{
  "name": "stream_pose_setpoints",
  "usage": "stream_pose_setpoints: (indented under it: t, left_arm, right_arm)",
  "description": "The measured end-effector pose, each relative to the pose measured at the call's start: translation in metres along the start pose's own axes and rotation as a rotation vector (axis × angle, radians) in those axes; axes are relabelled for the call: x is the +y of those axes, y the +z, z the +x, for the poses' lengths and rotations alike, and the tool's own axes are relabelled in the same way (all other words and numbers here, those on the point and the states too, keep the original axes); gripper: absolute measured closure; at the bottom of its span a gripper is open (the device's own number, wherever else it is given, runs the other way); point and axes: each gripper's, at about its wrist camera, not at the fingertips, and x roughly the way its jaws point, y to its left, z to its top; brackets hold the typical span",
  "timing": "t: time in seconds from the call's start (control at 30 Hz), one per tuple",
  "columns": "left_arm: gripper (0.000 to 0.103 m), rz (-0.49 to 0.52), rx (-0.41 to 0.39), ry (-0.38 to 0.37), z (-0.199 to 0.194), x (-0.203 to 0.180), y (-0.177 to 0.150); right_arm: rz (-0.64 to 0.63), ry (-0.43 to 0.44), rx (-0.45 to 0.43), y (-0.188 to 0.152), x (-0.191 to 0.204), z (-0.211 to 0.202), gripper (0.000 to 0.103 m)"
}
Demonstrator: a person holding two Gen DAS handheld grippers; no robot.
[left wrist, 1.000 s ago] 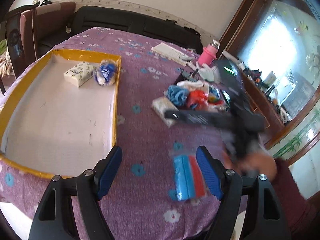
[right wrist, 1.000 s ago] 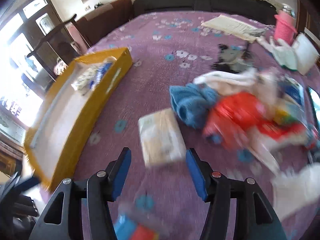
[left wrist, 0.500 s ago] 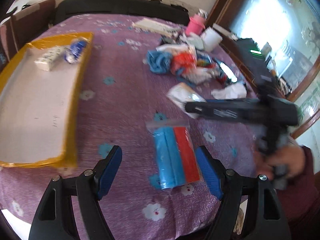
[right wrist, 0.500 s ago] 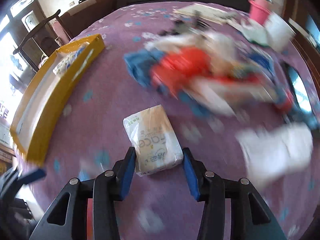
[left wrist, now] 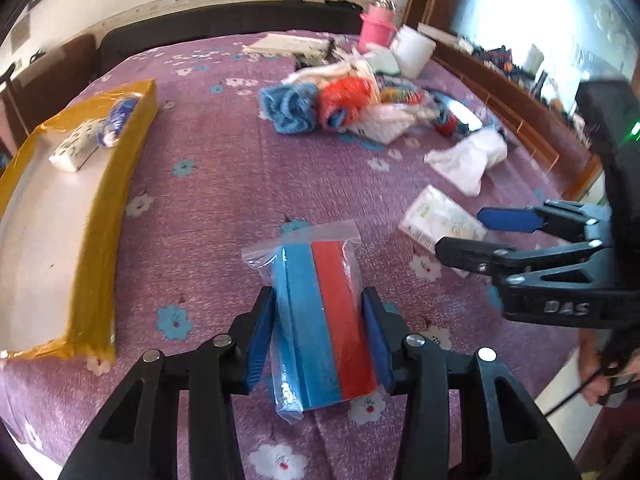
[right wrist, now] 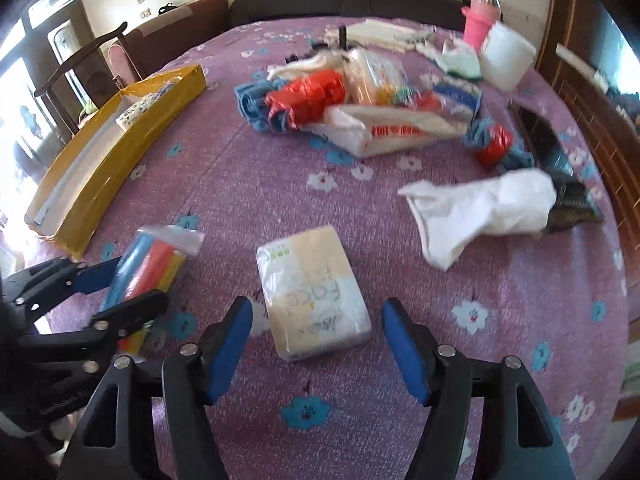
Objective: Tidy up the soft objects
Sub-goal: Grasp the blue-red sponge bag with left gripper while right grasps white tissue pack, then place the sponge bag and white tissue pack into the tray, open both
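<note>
At lower centre, the left gripper [left wrist: 320, 336] has its jaws closed against the bagged sponges [left wrist: 320, 320]; the right gripper [right wrist: 316, 344] stands wide open, the tissue pack [right wrist: 312, 292] between its jaws, untouched.

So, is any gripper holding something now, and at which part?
The left gripper is shut on the plastic bag of blue and red cloths, across its near end. The right gripper is open around the tissue pack.

Far ahead of the claw, a pink bottle [right wrist: 480, 24] is standing beside a white tub [right wrist: 505, 56] on the purple flowered tablecloth [right wrist: 248, 184], with a dark sofa [right wrist: 340, 6] running behind them.
</note>
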Motion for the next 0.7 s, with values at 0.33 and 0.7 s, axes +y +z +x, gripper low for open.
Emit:
stream_pose_setpoints:
  t: [0.33,0.7]
  left_arm:
    - [0.061,-0.116,-0.133,-0.02,-0.059,0.047,0.015]
    - [0.061,-0.325,-0.171,0.104,-0.093,0.184,0.045]
  right_arm:
    - [-0.009,0.032,0.008,0.006,0.006,0.016,0.053]
    - [-0.012,0.268,-0.098,0.061,0.061,-0.029,0.054]
